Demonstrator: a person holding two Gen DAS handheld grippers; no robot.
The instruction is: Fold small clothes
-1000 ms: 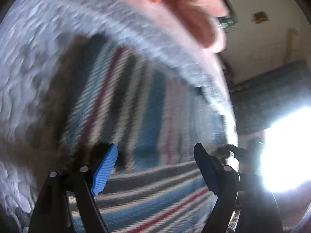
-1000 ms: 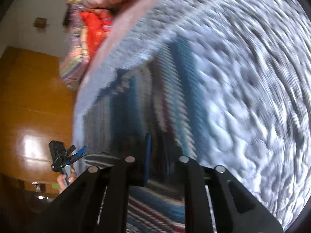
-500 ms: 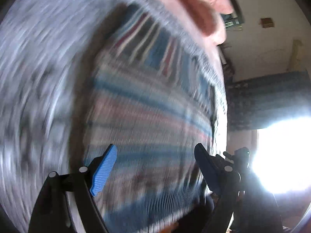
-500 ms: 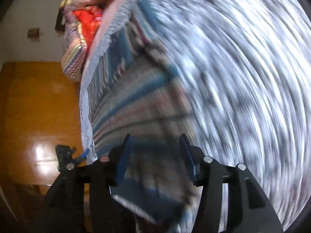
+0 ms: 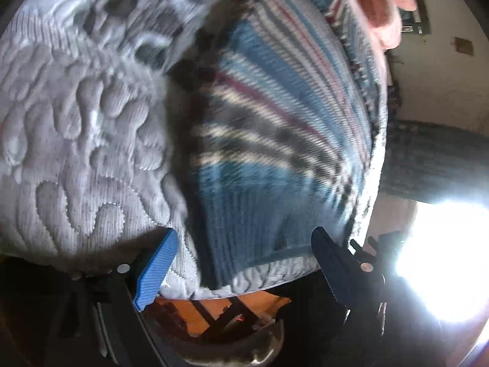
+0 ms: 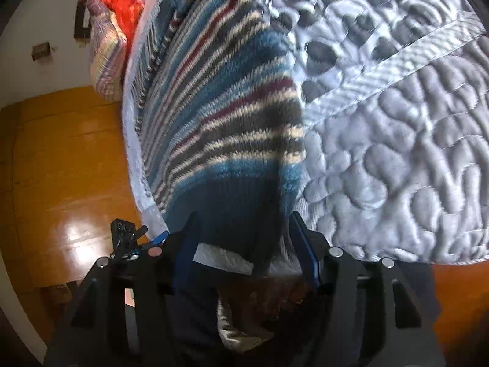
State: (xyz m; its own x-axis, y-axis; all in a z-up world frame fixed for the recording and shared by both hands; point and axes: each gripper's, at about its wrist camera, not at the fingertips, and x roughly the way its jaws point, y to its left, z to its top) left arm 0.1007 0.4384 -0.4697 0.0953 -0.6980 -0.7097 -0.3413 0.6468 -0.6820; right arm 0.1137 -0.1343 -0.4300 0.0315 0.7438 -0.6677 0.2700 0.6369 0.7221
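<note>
A striped knit garment [image 5: 275, 140] in blue, cream, grey and maroon lies on the quilted grey bed cover [image 5: 91, 140], along its edge. My left gripper [image 5: 241, 253] is open at the near edge of the bed, with the garment's blue hem lying between its fingers and untouched. In the right wrist view the same garment [image 6: 226, 113] runs away from me. My right gripper [image 6: 244, 244] is open, its blue pads [image 6: 186, 244] on either side of the dark blue hem. The left gripper [image 6: 128, 238] shows small at the bed's left edge.
The bed cover [image 6: 397, 140] ends just in front of both grippers, above an orange wooden floor [image 6: 61, 183]. A pile of red and striped cloth [image 6: 116, 30] sits at the far end. Pink cloth [image 5: 385, 6] lies at the far end, and strong window glare [image 5: 443, 260] fills the right.
Both grippers have pulled back from over the garment to the near edge of the bed. The right gripper's fingers, close together a second ago, have spread open. The left stayed open.
</note>
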